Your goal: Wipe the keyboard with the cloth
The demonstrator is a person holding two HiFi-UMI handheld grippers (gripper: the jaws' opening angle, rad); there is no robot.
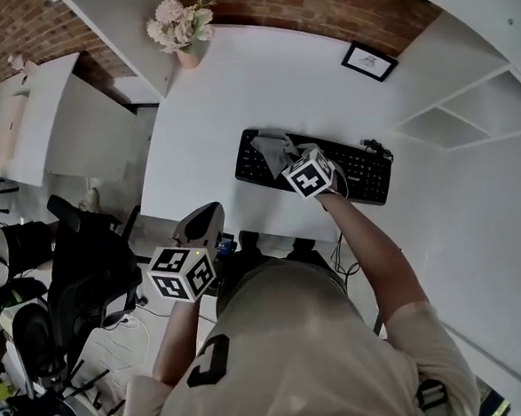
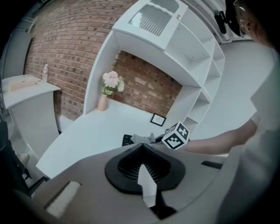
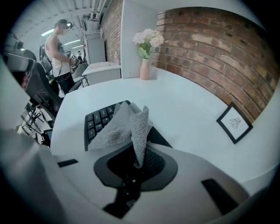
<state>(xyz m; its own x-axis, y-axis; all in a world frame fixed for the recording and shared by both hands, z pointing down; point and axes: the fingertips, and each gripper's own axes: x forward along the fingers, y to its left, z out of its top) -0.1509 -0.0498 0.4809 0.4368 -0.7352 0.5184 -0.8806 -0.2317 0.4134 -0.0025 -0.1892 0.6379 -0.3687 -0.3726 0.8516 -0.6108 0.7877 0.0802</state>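
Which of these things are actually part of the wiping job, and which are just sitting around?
In the job: cloth, held in the right gripper; keyboard.

Just lying about: vase of flowers; framed picture; office chair; left gripper, jaws shut, idle.

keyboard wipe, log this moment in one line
phase: wipe | right gripper: tongs shut on cloth | cloth: on keyboard left half | left gripper: tongs shut, empty, short of desk
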